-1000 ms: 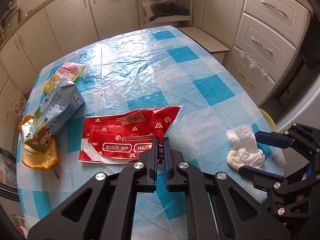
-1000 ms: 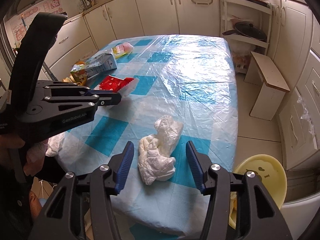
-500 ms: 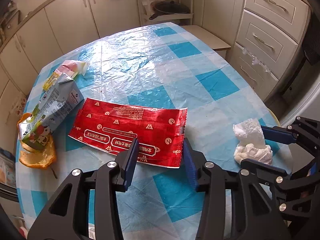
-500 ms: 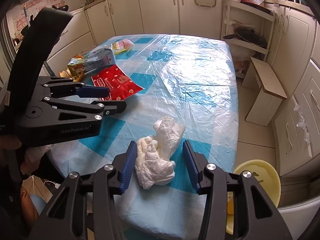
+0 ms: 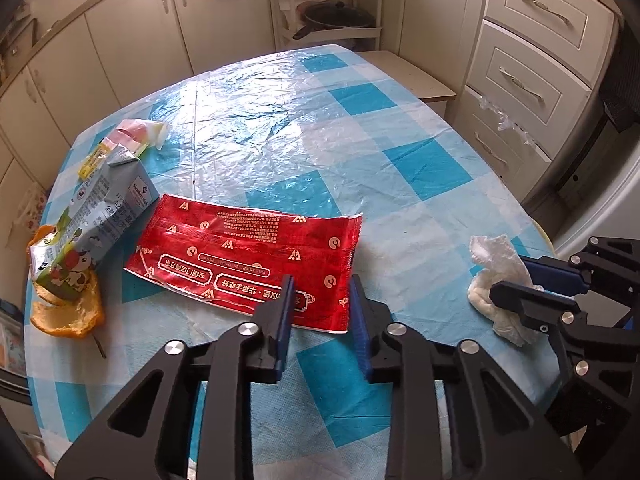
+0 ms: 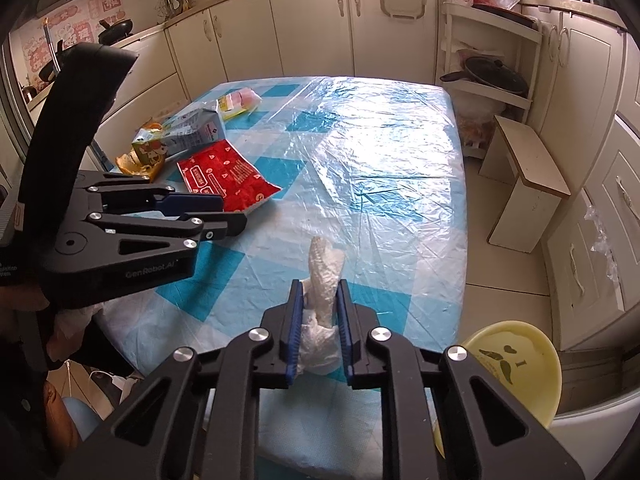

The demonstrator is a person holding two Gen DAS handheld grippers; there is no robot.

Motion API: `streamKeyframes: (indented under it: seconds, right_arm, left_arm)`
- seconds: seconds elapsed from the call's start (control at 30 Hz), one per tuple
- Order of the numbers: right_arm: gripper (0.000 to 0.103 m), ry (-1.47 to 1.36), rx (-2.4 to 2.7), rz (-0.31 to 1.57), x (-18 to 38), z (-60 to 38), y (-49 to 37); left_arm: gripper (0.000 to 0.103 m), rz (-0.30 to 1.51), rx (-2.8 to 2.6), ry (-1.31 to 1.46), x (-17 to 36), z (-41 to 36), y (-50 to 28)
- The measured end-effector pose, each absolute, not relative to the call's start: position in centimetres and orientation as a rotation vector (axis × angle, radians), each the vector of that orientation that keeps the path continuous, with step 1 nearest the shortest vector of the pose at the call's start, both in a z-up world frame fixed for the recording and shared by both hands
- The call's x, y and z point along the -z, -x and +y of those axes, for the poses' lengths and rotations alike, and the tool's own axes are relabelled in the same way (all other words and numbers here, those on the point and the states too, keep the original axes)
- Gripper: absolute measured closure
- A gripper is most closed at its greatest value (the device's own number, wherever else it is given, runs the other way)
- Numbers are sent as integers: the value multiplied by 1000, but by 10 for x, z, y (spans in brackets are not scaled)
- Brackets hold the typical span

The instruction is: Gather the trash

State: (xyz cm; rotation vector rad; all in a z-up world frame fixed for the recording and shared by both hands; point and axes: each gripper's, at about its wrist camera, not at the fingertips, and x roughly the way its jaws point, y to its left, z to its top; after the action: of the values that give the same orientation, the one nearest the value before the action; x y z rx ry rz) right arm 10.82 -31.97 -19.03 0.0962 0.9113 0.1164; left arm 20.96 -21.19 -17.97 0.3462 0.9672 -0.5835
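A flat red snack wrapper [image 5: 248, 252] lies on the blue-checked table; it also shows in the right wrist view as the red wrapper [image 6: 224, 178]. My left gripper [image 5: 322, 312] is closing, with the wrapper's near right corner in the gap and the pads not pressing on it. A crumpled white tissue [image 6: 324, 264] stands squeezed upright between the closing pads of my right gripper [image 6: 320, 284], near the table's front edge. From the left wrist view, the tissue [image 5: 490, 256] sits in the right gripper [image 5: 510, 278] at far right. The left gripper [image 6: 234, 212] reaches in from the left.
A milk carton [image 5: 96, 216] lies on orange peel [image 5: 68, 316] at the table's left edge, with a pink and yellow wrapper [image 5: 136, 136] behind it. A yellow bin [image 6: 512, 364] sits below the front right corner. A wooden stool [image 6: 528, 172] stands to the right of the table.
The left gripper let go of the red wrapper, which dropped flat, opened wide, then narrowed again. The right jaws closed in on the tissue, pinching it tall and narrow.
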Motion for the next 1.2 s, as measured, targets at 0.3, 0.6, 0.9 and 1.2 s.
streamKeyframes:
  seconds: [0.3, 0.6, 0.9, 1.2]
  right_arm:
    - [81, -115, -115, 935, 194, -322, -111]
    - [69, -100, -129, 933, 194, -316, -110]
    - [88, -102, -150, 925, 192, -313, -109]
    - [88, -132, -118, 899, 188, -322, -108]
  left_arm:
    - [99, 958, 609, -365, 178, -215, -205]
    - [91, 947, 580, -383, 179, -216, -206]
    - [97, 962, 595, -353, 179, -213, -210]
    - [102, 959, 652, -281, 167, -210, -208]
